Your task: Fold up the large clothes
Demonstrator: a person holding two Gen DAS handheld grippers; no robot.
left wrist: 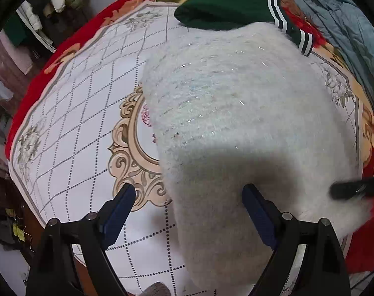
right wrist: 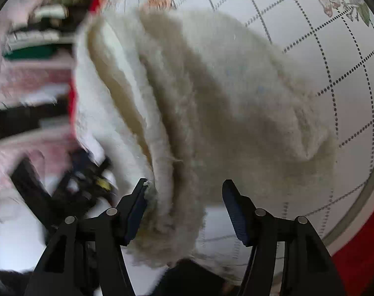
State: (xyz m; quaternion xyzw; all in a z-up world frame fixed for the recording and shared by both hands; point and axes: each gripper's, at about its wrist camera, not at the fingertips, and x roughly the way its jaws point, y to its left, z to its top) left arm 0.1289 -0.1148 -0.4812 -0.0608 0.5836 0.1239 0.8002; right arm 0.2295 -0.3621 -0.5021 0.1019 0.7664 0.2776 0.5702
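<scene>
The fluffy white knitted sweater lies folded into a thick bundle on the patterned bed, beneath both tongs. Left tongs and right tongs gape, gripping nothing. Folding looks nearly finished.

I see a bed under a white blanket with dotted lattice lines, a beige scroll medallion and a red floral border. On it lie a fluffy white knitted garment and, beyond, a dark green garment with white stripes.
</scene>
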